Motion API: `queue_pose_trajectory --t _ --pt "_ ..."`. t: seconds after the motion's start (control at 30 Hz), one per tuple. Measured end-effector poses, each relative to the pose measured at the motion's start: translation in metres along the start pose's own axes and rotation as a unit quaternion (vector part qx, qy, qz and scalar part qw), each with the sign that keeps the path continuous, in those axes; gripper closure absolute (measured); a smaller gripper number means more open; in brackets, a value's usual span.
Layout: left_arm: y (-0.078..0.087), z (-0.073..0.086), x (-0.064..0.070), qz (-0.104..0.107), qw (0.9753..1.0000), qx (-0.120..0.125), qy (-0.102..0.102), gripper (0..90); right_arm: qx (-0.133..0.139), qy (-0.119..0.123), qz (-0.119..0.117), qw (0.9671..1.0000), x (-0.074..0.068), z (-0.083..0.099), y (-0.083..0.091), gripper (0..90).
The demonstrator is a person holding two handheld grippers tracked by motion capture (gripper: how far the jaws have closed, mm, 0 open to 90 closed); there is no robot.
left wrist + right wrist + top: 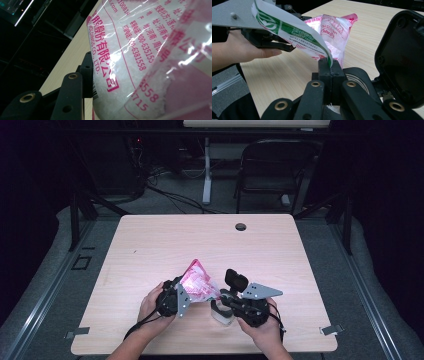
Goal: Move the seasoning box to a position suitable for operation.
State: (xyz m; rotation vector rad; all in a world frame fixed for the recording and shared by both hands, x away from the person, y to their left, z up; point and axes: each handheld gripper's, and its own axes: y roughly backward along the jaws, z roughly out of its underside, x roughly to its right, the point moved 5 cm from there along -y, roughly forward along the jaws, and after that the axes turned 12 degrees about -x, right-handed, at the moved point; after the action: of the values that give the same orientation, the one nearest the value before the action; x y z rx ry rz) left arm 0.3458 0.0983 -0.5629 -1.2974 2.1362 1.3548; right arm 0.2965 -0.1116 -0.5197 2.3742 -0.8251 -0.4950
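My right tongs (pixel 329 66) are pressed together on the torn green-and-white edge of the one pink-printed bag of white granules (pixel 197 282), and my left tongs (pixel 175 297) pinch that bag's other side, holding it just above the worktop (pixel 150 245). I judge the bag already opened and the pouring not yet done (one small white container (pixel 221 316) waits just below the bag).

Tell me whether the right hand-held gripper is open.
No: in the right gripper view, the right hand-held gripper has its jaws pressed together on an edge of the pink and white bag.
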Motion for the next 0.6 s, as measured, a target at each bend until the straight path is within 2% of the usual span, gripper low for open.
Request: queue_pose_trajectory --t 0.3,0.6 --pt "0.0003 -0.0019 0.0001 -0.007 1.0 0.006 0.002 59.9 0.003 -0.012 0.0 0.9999 0.0038 0.0027 -0.0009 90.0" --pt "0.002 -0.002 -0.001 -0.009 0.9999 0.008 0.002 59.9 0.002 -0.014 0.0 0.9999 0.0046 0.0034 -0.0013 90.0"
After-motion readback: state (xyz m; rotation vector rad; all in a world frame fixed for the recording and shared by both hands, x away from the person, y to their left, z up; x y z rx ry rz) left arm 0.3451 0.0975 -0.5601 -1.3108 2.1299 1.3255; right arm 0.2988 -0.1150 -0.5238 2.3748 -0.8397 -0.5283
